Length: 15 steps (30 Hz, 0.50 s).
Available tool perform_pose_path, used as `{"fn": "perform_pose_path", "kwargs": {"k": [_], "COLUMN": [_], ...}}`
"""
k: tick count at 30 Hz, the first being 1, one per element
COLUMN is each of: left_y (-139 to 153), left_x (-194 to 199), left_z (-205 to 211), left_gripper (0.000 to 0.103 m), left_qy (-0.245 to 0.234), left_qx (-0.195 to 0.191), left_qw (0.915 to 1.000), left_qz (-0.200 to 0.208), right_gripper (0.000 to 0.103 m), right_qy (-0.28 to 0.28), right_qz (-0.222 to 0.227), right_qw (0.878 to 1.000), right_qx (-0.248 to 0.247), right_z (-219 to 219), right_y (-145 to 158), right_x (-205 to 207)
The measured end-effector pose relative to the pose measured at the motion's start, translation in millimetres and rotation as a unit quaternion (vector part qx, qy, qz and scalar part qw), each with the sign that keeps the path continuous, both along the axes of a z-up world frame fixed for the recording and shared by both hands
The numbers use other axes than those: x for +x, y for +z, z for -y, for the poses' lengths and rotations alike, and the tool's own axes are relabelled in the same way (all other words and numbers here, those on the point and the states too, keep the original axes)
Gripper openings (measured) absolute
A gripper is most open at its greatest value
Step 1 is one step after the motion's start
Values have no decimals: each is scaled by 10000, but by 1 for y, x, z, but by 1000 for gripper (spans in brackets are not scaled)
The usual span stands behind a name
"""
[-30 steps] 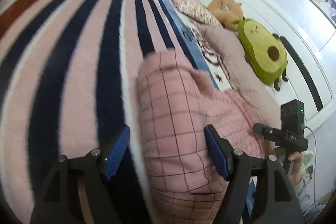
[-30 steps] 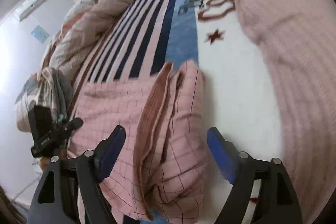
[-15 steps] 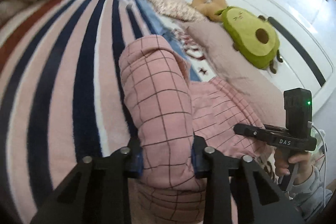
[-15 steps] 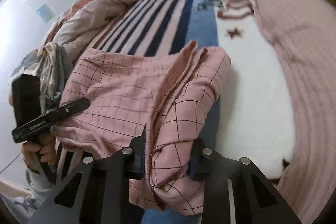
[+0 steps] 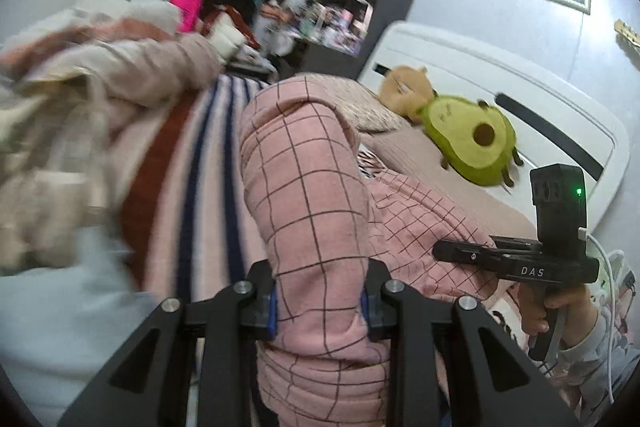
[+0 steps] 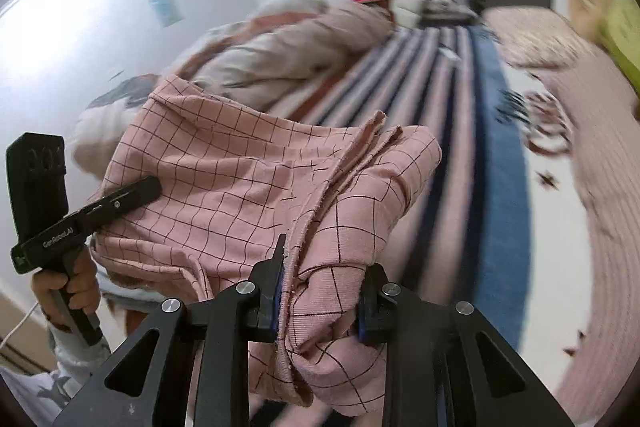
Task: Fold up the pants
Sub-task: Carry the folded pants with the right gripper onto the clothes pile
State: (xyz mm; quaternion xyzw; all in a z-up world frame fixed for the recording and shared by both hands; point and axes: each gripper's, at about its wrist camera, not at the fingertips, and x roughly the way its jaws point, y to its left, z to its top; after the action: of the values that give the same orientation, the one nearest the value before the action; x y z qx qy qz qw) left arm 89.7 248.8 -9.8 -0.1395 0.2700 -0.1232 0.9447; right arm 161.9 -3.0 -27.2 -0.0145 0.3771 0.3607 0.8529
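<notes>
1. One pair of pink checked pants [image 5: 312, 211], lifted above the striped bed cover [image 5: 200, 195], hanging between two grippers.
2. Left gripper [image 5: 319, 301] is clamped tight on a thick bunch of the pants.
3. Right gripper [image 6: 320, 301] is pinched shut on another bunch, raw hem edges showing.
4. Two plush toys by the headboard: one avocado [image 5: 472, 139], one brown bear [image 5: 404, 87].
5. One crumpled duvet [image 6: 288, 47] beside the pants.

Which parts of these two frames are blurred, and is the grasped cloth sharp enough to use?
Left wrist view: the bedding at left is smeared by motion, while the pants in the left gripper stay crisp. Right wrist view: the striped blanket and the background streak, but the pants and right gripper are sharp.
</notes>
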Motion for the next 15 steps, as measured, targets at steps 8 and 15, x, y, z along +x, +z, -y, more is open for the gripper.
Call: {"fn": "perform_pose_path", "kwargs": {"k": [8,15], "left_y": [8,-17], "left_x": [-83,-140], "left_z": [-111,-188], "left_gripper": [25,25], "left_qy": [1157,2310], "left_qx": [199,308], "left_qw": [9931,9722], "left_qz": [-24,-220], "right_gripper": [20,20], "right_qy": [1030,1817], "right_qz": [-91,-348], "right_qw": [9946,9825], "right_qx": [128,204], "right_z": [-131,-234], "right_y": [-5,-35], "right_x": [-27,-49]}}
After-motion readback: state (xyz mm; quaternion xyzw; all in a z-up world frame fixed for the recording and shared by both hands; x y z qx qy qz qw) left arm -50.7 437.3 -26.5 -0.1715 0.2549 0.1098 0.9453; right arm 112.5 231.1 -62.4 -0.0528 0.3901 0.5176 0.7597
